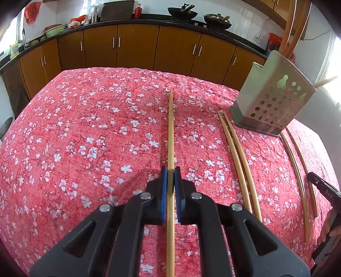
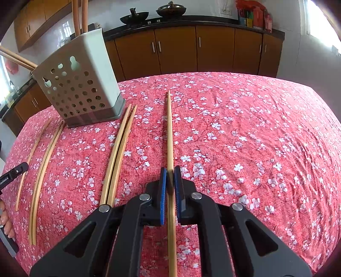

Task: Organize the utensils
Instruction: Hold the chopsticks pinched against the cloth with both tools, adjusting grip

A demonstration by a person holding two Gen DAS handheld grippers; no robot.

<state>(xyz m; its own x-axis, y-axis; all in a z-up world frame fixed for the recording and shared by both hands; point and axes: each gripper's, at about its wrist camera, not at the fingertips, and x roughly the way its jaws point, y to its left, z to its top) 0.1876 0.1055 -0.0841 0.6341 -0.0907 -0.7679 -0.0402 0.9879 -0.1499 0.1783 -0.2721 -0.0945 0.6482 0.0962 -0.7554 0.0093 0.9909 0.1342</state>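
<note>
My left gripper (image 1: 170, 173) is shut on a bamboo chopstick (image 1: 170, 127) that points away over the red floral tablecloth. My right gripper (image 2: 170, 173) is shut on another chopstick (image 2: 169, 127) in the same way. A grey perforated utensil holder (image 1: 272, 95) stands at the right in the left wrist view and it also shows at the left in the right wrist view (image 2: 78, 85), with wooden handles sticking out of it. A chopstick pair (image 1: 238, 157) lies near its base, also seen in the right wrist view (image 2: 119, 153). Another pair (image 1: 298, 176) lies beyond.
The table (image 1: 85, 127) is covered by the red flowered cloth. Brown kitchen cabinets (image 1: 138, 44) and a counter with woks (image 1: 183, 12) stand behind. The other hand's gripper shows at the right edge (image 1: 324, 189) and, in the right wrist view, the left edge (image 2: 12, 172).
</note>
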